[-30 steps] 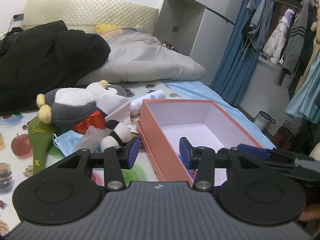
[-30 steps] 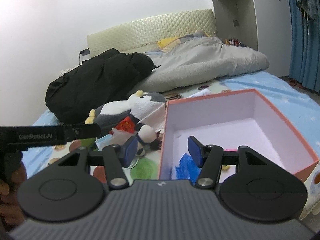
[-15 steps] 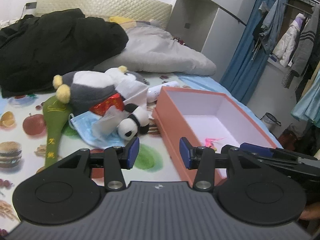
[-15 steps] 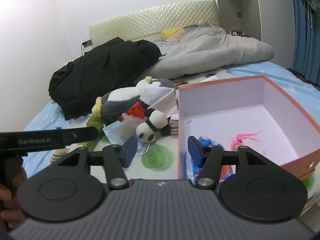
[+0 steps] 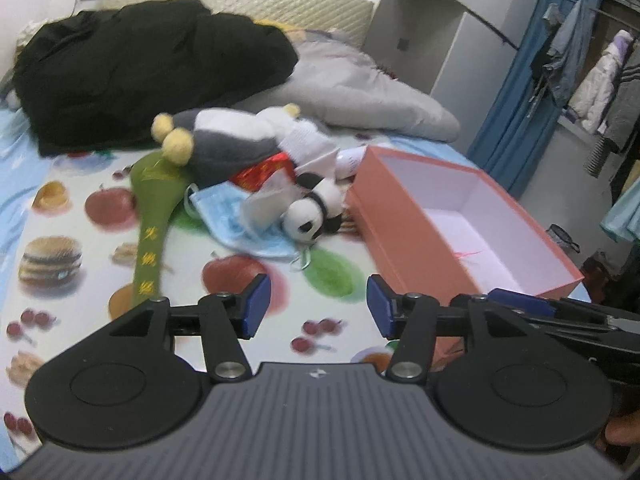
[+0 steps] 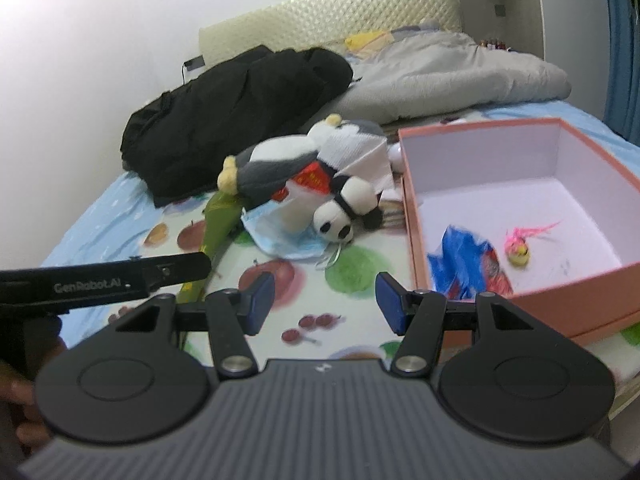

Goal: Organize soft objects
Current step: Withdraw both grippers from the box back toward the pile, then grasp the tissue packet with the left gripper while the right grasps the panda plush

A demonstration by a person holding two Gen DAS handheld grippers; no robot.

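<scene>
Bed sheet (image 5: 60,208) holds the toy panda (image 5: 308,216) up ahead of the left tool (image 5: 314,306), whose empty jaws are opening.

**Right wrist view: toys by box on bed**

Right hand-held gripper (image 6: 323,300) w/ jaws apart, nothing btwn them, over fruit-print bed sheet (image 6: 280,312). Panda plush (image 6: 346,210) lies on blue face mask (image 6: 288,240), just left of pink box (image 6: 416,240). Blue cloth (image 6: 460,264) & pink toy (image 6: 520,246) inside box.

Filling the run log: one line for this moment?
left gripper: opening, empty | right gripper: open, empty | panda plush: on bed | box: partly filled
</scene>
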